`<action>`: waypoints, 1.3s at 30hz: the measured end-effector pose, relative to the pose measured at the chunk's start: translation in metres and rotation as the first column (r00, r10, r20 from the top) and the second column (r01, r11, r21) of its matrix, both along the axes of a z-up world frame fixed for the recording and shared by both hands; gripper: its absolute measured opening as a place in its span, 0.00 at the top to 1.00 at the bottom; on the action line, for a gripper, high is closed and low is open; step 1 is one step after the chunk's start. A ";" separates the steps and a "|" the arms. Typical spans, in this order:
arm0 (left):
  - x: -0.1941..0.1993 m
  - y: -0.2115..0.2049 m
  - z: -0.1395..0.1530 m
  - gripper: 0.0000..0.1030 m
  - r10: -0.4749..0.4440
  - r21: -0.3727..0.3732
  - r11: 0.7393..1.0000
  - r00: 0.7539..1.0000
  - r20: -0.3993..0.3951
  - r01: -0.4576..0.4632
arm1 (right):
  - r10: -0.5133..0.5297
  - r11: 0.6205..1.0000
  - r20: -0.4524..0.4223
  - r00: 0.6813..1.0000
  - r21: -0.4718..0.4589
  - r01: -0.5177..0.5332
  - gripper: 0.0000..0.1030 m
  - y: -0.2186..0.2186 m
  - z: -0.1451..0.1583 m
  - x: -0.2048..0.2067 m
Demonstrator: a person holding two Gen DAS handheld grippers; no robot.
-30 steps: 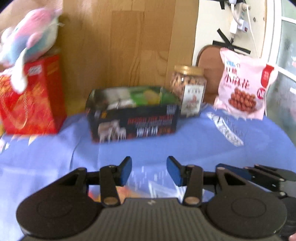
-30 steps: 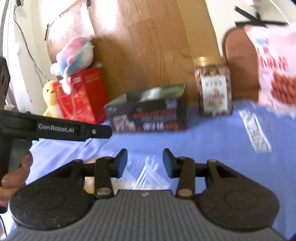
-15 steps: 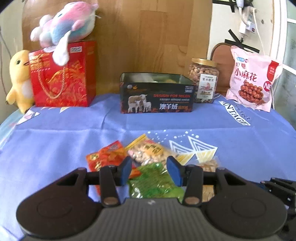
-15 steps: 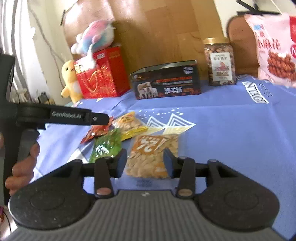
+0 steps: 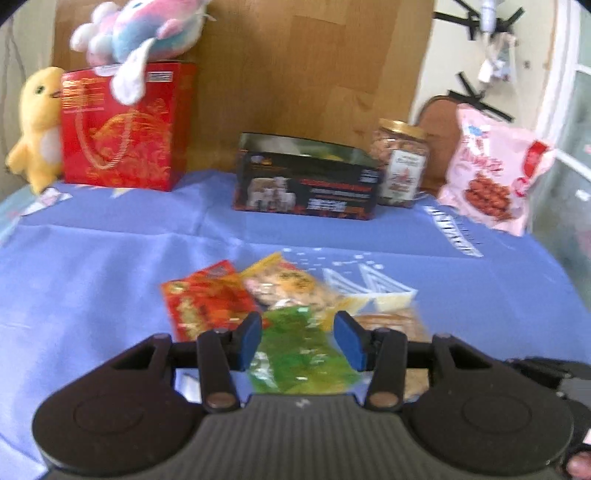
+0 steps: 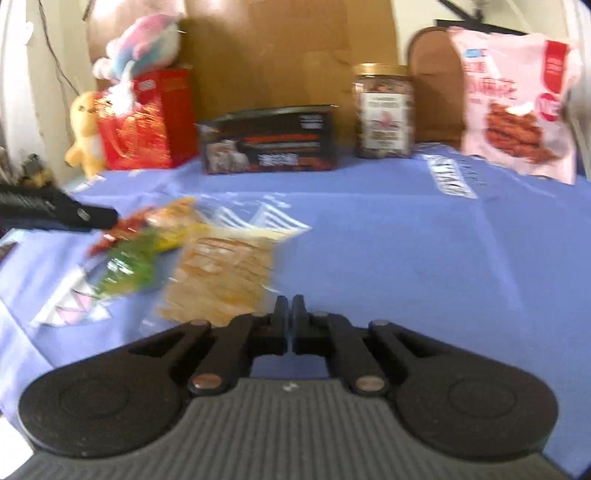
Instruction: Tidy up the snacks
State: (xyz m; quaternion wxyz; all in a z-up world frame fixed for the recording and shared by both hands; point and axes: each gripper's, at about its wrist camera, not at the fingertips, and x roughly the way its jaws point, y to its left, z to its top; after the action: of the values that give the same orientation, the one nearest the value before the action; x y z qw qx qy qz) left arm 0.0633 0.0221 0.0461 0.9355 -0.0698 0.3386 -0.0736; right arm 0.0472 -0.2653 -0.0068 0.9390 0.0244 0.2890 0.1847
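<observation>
With its jaws spread wide, the left gripper (image 5: 297,341) hovers over a green snack packet (image 5: 301,356) on the blue-clothed table (image 5: 92,266); nothing is held. A red packet (image 5: 205,302) and a yellow packet (image 5: 286,286) lie just behind the green one, overlapping at their edges. An orange cracker packet (image 6: 221,273) lies just right of this cluster, nearest the right gripper (image 6: 290,314), whose jaws are pressed together on nothing, above bare cloth beside that packet. At the table's far edge stands an open black tin (image 5: 306,177), contents blurred. Right of the tin: a gold-lidded nut jar (image 5: 400,166), then a pink snack bag (image 5: 495,173) leaning upright. Left of the tin: a red gift bag (image 5: 122,125) with a pastel plush (image 5: 144,29) on top and a yellow duck plush (image 5: 37,122) beside it.
</observation>
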 end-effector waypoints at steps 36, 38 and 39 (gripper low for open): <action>0.032 -0.017 -0.043 0.32 -0.298 -0.473 0.861 0.938 -0.177 0.184 | 0.269 0.430 -0.423 0.865 0.857 0.285 0.90 -0.107 -0.053 0.059; 0.036 -0.026 -0.043 0.32 -0.337 -0.535 0.821 0.925 -0.174 0.198 | 0.296 0.388 -0.394 0.870 0.882 0.267 0.90 -0.110 -0.052 0.056; 0.039 -0.030 -0.042 0.33 -0.353 -0.564 0.800 0.921 -0.166 0.205 | 0.313 0.377 -0.375 0.872 0.892 0.248 0.90 -0.108 -0.050 0.055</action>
State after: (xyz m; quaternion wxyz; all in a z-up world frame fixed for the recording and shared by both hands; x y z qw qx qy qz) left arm 0.1023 -0.0078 0.0042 0.8034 -0.2864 0.4318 -0.2932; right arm 0.1020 -0.3734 -0.0567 0.6523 0.5835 0.3623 0.3204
